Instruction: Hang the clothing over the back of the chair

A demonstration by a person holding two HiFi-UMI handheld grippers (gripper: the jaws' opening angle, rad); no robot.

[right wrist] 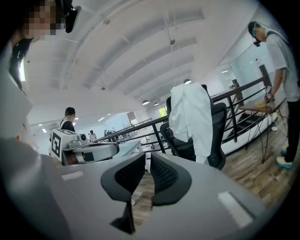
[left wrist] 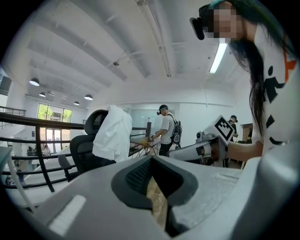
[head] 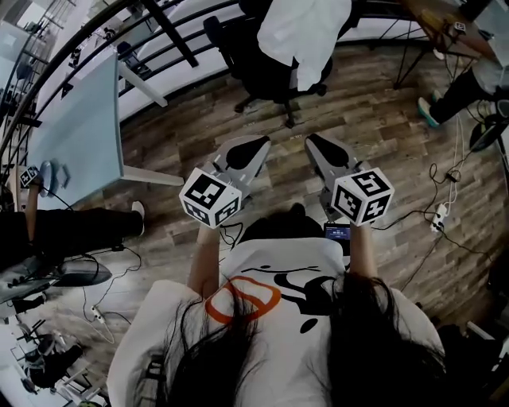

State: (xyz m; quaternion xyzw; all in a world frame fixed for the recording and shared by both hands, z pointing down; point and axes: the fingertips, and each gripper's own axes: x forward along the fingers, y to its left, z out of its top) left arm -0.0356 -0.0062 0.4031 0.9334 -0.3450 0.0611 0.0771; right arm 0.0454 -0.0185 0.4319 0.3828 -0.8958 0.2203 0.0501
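Observation:
A white garment [head: 306,32] hangs draped over the back of a black office chair [head: 262,71] at the top of the head view. The left gripper view shows the garment [left wrist: 112,133] on the chair [left wrist: 84,145] some way off. In the right gripper view the garment [right wrist: 192,119] covers most of the chair's back [right wrist: 218,126]. My left gripper [head: 253,145] and right gripper [head: 318,143] are held side by side in front of my body, well short of the chair. Both are shut with nothing between the pads, only a thin slit showing floor.
A pale glass-topped table [head: 75,127] stands to the left. A dark railing [head: 159,32] runs behind the chair. Another person [head: 469,79] stands at a wooden table [head: 437,24] at the upper right. Cables and a power strip [head: 441,215] lie on the wood floor to my right.

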